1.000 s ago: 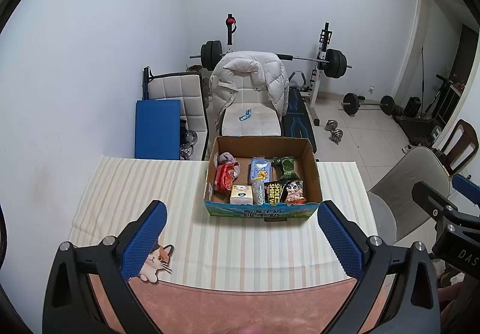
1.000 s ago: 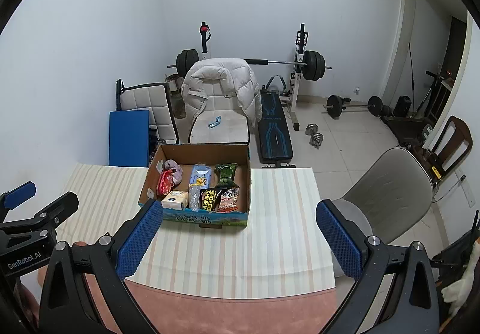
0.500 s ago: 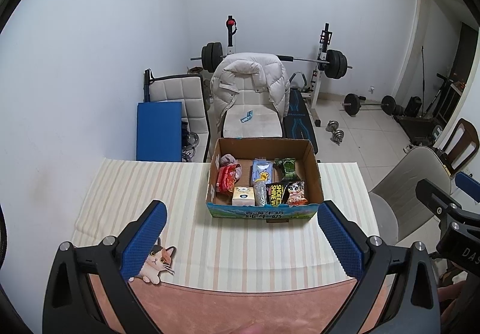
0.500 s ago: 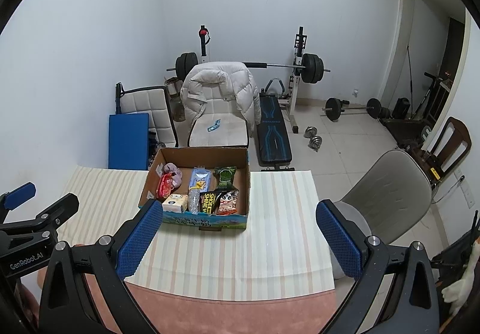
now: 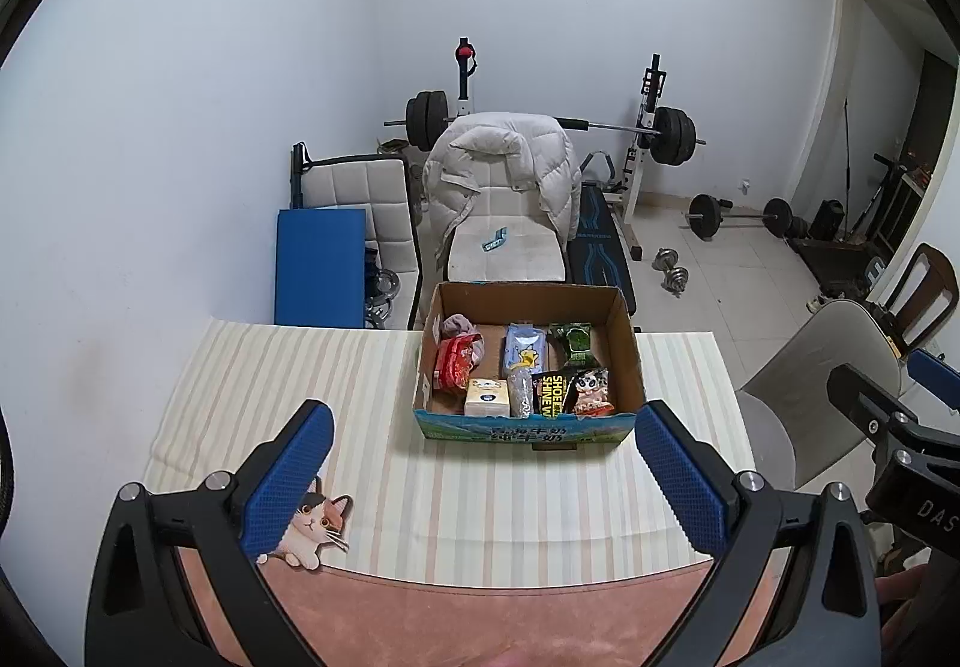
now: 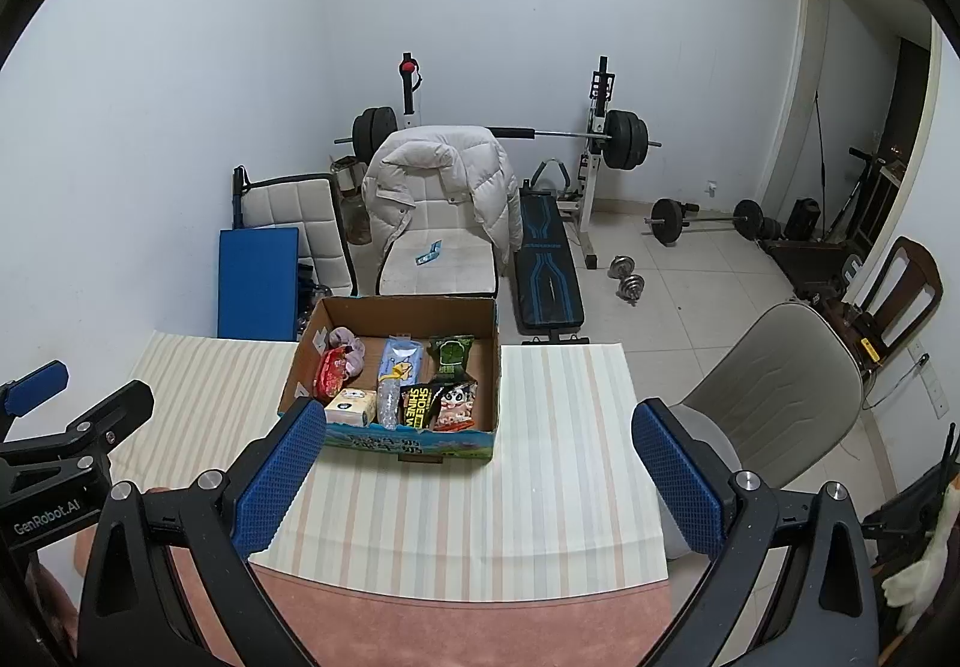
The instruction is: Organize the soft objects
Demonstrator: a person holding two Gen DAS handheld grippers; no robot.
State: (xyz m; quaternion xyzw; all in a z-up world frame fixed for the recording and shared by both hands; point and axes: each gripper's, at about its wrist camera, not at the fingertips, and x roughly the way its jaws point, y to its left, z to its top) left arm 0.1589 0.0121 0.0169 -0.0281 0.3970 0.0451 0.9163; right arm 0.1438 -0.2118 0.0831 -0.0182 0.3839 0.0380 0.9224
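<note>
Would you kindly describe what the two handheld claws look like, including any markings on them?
Both match: the left claw and the right claw have black angular frames with silver bolts, and each finger carries a blue pad with a fine grid texture. White lettering on the left body reads "GenRobot.AI"; the right shows "DAS".

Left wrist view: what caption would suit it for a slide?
Open left gripper hovers above a striped tablecloth, facing a cardboard box of soft packets.

Home gym room: barbell rack point(image 5: 651, 127), dumbbells point(image 5: 675, 277), striped-cloth table point(image 5: 252, 397).
</note>
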